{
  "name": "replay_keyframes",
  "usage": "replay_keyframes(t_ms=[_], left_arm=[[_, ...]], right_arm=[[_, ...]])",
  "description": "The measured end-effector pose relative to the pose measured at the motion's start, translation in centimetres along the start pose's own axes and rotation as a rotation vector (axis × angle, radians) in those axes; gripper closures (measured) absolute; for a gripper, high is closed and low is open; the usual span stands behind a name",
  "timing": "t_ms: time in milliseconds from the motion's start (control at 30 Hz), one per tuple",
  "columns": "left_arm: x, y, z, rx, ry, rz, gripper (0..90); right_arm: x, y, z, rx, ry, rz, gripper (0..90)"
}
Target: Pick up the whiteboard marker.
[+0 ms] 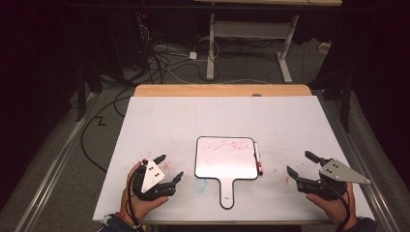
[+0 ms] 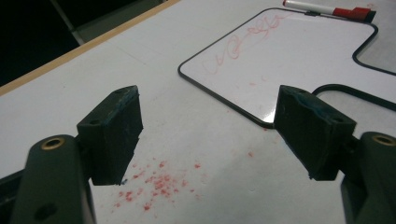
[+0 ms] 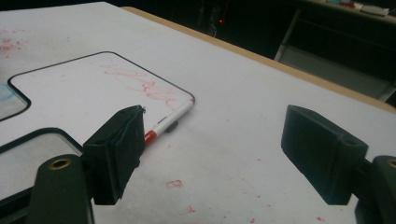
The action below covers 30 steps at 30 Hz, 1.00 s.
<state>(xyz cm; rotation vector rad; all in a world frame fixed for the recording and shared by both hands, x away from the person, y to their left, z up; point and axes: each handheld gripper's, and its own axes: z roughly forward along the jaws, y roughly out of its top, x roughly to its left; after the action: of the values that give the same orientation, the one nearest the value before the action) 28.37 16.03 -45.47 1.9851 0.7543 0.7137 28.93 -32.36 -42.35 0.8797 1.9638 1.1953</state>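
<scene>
Reaching with both jaws apart and empty, your right gripper (image 1: 300, 164) risks rolling the marker (image 1: 257, 158), at its 9 o'clock, onto the whiteboard (image 1: 225, 164), smearing the scribble.

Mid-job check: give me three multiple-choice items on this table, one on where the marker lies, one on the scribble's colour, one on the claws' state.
1. The marker lies:
A. along the whiteboard's right edge
B. on its handle
C. in a claw

2. The scribble on the whiteboard is:
A. blue
B. red
C. green

3. The left claw and right claw are:
A. both shut
B. one holding the marker
C. both open, empty

Answers: 1 A, it rests beside that edge; 2 B, the strokes look red; 3 C, the jaws stand apart with nothing between.
</scene>
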Motion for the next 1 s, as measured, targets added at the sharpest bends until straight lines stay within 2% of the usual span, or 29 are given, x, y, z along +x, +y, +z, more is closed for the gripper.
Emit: replay_keyframes(t_ms=[33, 167, 233, 400, 500, 700, 767, 800, 833, 900, 1000], left_arm=[[0.1, -0.1, 0.2, 0.011, -0.009, -0.007, 22.8], [0.4, -0.3, 0.9, 0.054, -0.020, -0.012, 22.2], [0.4, -0.4, 1.1, 0.053, -0.033, -0.020, 21.8], [0.4, -0.6, 0.8, 0.062, -0.042, -0.006, 21.4], [0.7, -0.6, 0.8, 0.056, -0.048, -0.030, 21.0], [1.2, -0.9, 1.3, 0.088, -0.055, -0.038, 21.3], [1.1, -0.9, 1.4, 0.095, -0.054, -0.027, 21.3], [1.1, -0.9, 1.4, 0.095, -0.054, -0.027, 21.3], [1.0, -0.9, 1.4, 0.099, -0.055, -0.026, 21.3], [1.0, -1.0, 1.5, 0.110, -0.056, -0.024, 21.3], [1.1, -1.0, 1.7, 0.114, -0.056, -0.030, 21.3]], right_arm=[[0.0, 0.0, 0.3, 0.007, 0.017, 0.017, 22.2], [0.1, -0.3, 0.5, 0.034, 0.036, 0.003, 22.1], [0.2, -0.3, 0.5, 0.036, 0.041, 0.003, 22.2], [0.4, 0.0, 0.6, 0.045, 0.051, -0.008, 22.2], [0.5, 0.0, 0.7, 0.063, 0.065, -0.012, 23.2], [-0.5, 0.3, 2.3, 0.127, 0.089, 0.025, 26.2], [-0.9, 0.6, 3.3, 0.164, 0.099, 0.035, 27.3], [-0.9, 0.6, 3.3, 0.164, 0.099, 0.035, 27.3], [-1.1, 0.8, 3.8, 0.196, 0.106, 0.051, 28.2], [-1.5, 1.1, 4.3, 0.221, 0.141, 0.090, 29.2], [-1.6, 1.5, 4.8, 0.236, 0.147, 0.108, 30.5]])
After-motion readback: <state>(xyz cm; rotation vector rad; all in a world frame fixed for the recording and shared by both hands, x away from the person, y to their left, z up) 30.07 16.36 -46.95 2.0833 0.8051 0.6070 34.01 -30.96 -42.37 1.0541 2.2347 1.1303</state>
